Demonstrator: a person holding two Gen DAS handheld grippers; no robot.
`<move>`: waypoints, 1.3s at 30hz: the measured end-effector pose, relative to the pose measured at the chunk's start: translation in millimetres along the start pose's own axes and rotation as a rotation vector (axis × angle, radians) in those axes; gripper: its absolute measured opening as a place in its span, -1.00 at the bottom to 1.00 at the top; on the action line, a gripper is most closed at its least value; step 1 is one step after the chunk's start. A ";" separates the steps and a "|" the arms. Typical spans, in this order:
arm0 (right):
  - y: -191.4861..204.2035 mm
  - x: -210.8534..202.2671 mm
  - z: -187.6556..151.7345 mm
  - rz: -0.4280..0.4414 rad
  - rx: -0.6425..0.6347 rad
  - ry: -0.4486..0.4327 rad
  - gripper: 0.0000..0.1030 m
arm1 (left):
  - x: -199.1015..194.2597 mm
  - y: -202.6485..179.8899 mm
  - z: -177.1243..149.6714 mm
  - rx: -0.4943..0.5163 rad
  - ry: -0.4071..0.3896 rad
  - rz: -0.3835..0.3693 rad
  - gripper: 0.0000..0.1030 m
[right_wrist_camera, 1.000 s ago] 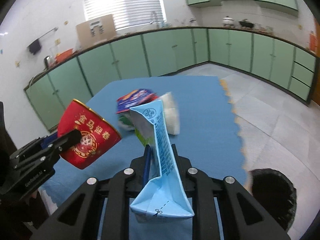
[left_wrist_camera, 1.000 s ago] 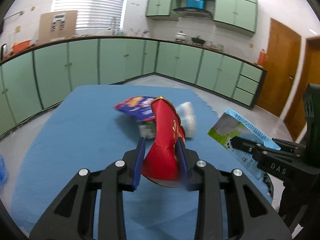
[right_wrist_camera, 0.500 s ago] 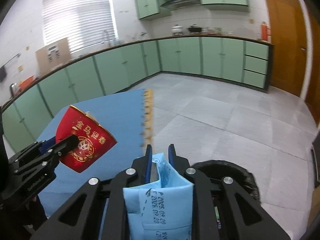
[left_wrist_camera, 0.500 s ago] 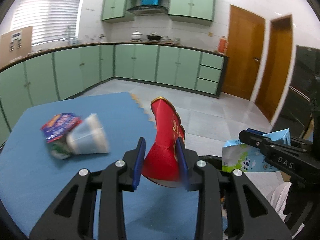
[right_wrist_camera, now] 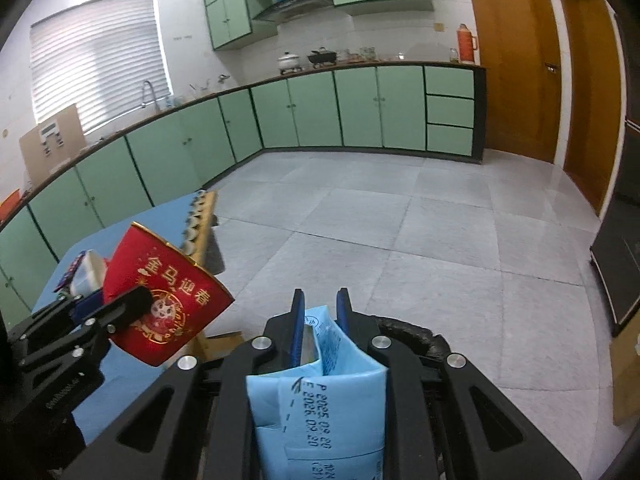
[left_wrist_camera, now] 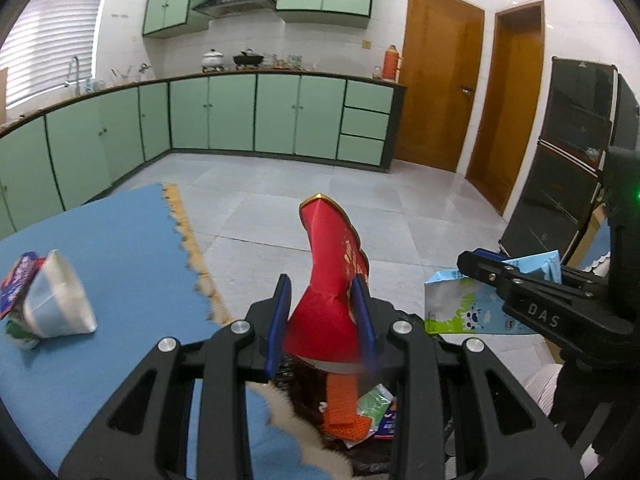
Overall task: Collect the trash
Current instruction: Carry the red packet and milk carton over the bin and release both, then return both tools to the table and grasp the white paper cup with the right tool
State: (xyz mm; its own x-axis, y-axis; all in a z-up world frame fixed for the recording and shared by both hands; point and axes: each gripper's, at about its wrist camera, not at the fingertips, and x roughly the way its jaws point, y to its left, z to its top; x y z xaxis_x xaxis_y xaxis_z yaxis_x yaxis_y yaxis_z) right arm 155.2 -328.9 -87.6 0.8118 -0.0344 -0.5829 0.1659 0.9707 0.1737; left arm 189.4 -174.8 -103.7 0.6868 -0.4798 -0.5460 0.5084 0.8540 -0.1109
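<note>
Red paper cup [left_wrist_camera: 332, 280] is sitting squashed between the left gripper [left_wrist_camera: 323, 312] fingers, hanging over the black trash bin [left_wrist_camera: 360, 412] beside the blue counter [left_wrist_camera: 120, 248]. Light blue carton [right_wrist_camera: 320, 396] is sitting clamped in the right gripper [right_wrist_camera: 320, 320] fingers nearby.

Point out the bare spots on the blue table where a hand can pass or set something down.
Blue table lies bare between the white cup, its fringed edge and the left gripper. Crowded: the far-left corner, cup against wrappers.
</note>
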 end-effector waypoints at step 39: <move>188.8 28.1 7.5 0.266 -0.208 -0.089 0.88 | -136.4 203.4 -29.7 -0.198 -0.107 0.511 0.51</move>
State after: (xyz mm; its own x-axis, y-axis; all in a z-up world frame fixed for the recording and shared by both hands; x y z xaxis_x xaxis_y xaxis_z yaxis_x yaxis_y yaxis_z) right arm 213.6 -148.4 -65.2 0.8582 0.2143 -0.4664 -0.1682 0.9759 0.1389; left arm 183.7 70.3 -76.5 0.8744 -0.0038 -0.4853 -0.0033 0.9999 -0.0139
